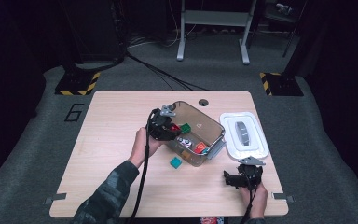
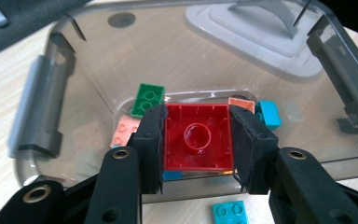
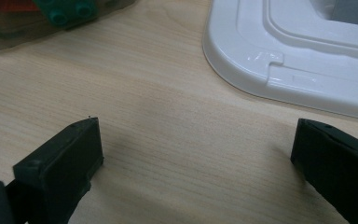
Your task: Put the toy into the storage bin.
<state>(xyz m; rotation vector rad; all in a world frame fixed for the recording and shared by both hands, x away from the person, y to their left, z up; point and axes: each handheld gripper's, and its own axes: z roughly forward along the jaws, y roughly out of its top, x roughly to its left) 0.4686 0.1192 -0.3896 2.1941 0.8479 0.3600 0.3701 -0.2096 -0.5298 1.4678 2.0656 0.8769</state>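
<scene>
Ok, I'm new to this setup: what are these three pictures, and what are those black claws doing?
A person sits at a wooden table holding a hand-held two-jaw gripper in each hand. The high view looks down from above; the other two come from cameras riding on each gripper, looking along its black jaws.

The left gripper is shut on a red brick, held over a clear plastic box that already has green, orange and blue bricks inside. One teal brick lies on the table beside the box. The box's white lid lies to the right of the box.

The right gripper is open and holds nothing, low over the table near the lid.
</scene>
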